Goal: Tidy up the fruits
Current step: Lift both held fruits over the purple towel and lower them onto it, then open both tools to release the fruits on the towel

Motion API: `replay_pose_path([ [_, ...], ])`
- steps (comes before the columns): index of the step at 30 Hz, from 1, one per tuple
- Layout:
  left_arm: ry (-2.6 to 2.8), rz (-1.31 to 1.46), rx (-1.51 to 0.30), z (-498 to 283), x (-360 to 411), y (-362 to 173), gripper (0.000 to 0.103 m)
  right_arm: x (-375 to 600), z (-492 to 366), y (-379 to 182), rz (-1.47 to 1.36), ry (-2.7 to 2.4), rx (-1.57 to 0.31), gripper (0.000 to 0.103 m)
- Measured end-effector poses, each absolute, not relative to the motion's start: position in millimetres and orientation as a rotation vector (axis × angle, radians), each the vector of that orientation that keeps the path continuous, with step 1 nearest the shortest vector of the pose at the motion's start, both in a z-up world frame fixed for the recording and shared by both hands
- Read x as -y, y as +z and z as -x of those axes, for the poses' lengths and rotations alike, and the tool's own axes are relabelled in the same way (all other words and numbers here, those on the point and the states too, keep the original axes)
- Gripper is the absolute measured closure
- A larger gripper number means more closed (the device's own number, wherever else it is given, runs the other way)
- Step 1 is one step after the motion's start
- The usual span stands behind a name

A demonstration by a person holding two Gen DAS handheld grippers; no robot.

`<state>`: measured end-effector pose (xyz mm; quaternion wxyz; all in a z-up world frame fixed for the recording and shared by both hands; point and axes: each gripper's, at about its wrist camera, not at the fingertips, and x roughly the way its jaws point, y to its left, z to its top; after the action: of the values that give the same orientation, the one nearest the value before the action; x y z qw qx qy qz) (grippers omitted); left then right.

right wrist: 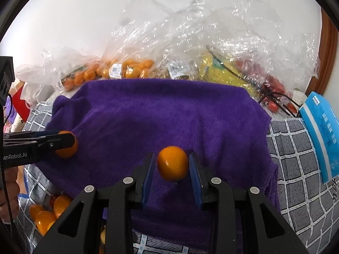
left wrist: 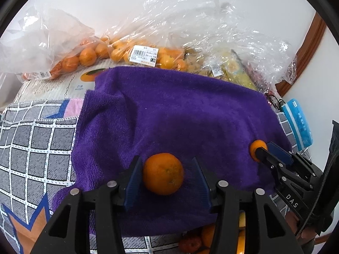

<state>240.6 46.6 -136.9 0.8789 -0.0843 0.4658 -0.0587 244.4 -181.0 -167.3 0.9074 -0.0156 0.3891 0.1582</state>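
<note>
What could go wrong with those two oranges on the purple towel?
Both could roll. The left gripper stands open around its orange, with a gap on one side, so nothing pins it. The other orange sits loose in the right gripper too. The purple towel is rumpled and drapes off the front edge, so a nudged fruit might tumble down.

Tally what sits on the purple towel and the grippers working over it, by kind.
Round orange mandarins on the purple terry towel: 2, the left mandarin and the right mandarin
Black two-finger grippers with blue pads: 2, the left gripper and the right gripper
Total: 4
</note>
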Motion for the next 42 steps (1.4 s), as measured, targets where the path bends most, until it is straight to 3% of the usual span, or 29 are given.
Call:
replay_pose_path([
  [7,-0.144,0.168,-0.919,-227.0,-43.2,-115.9,0.054,181.6,-235.1,-145.9,0.022,0.308,-0.756,0.052],
  [21,-0.139,0.112,-0.824,-171.4,-36.0,-81.5,0.054,179.3,-165.5,-97.3,0.001,0.295,-0.663,0.047],
  [42,-0.109,0.065,-0.743,-85.5,-28.4,-75.3,0.054,191.9,-90.5,-102.4,-0.042,0.282,-0.704,0.047],
])
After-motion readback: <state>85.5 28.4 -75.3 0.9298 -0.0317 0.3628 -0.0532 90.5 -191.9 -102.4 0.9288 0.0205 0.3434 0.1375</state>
